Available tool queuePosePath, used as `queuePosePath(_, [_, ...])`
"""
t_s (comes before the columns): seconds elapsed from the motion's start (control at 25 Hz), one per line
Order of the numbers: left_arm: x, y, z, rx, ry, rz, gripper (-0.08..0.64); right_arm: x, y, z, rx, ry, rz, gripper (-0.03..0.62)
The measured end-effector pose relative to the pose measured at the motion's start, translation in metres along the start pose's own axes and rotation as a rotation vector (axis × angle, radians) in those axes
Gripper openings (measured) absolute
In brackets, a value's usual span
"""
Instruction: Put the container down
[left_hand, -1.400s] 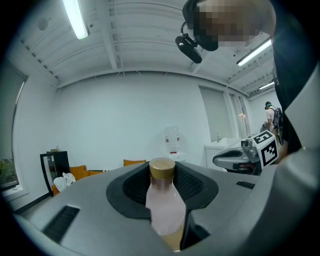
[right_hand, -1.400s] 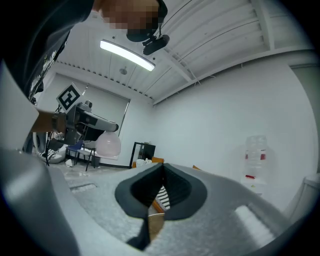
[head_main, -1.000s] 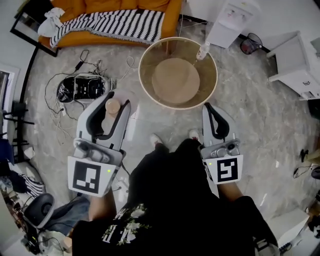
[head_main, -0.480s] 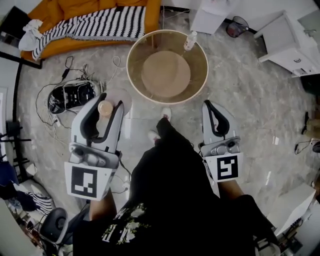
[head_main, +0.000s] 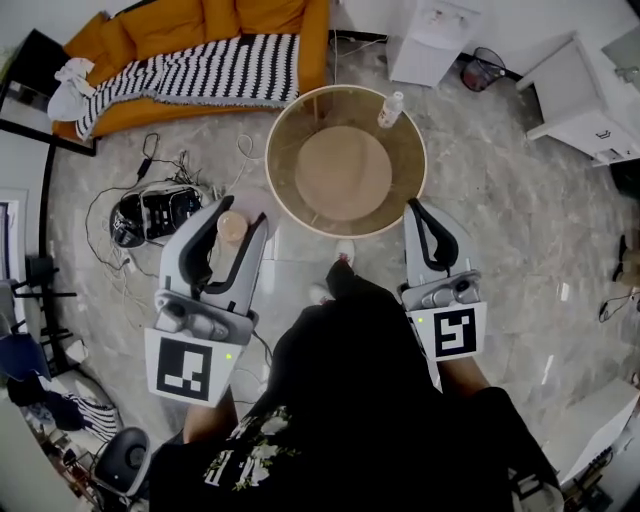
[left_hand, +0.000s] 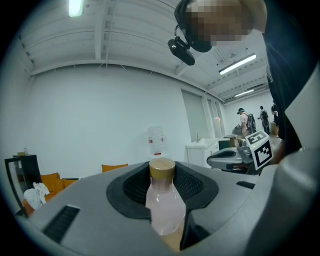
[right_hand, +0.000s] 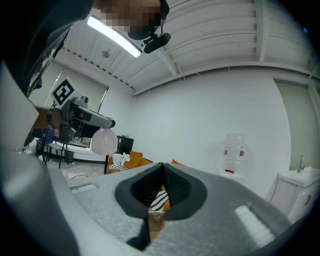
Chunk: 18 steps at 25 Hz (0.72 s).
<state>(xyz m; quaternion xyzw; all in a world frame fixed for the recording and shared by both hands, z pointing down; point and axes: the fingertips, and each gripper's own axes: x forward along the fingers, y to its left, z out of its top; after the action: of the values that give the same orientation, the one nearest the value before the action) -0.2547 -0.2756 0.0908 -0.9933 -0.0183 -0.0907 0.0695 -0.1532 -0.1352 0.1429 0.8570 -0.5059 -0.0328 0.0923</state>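
Left claw (head_main: 242, 216) gripping, right claw (head_main: 413, 210) closed.

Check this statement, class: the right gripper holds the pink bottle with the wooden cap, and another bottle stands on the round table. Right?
Wrong gripper: the left gripper holds the pink bottle with the wooden cap, as the left gripper view shows. The right gripper is shut and empty. A second bottle stands on the round table.

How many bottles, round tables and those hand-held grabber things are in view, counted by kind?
Bottles: 2, the held bottle and the standing bottle
Round tables: 1, the round table
Grippers: 2, the left gripper and the right gripper
Total: 5
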Motion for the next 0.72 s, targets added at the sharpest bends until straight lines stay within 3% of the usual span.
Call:
queuePosePath(0.4, [0.065, 0.006, 0.009, 0.002, -0.005, -0.010, 0.149, 0.042, -0.046, -0.014, 0.019, -0.037, 0.012, -0.005])
queuePosePath(0.72, [0.103, 0.026, 0.013, -0.015, 0.012, -0.034, 0.149, 0.059, -0.073, -0.022, 0.035, 0.010, -0.024, -0.005])
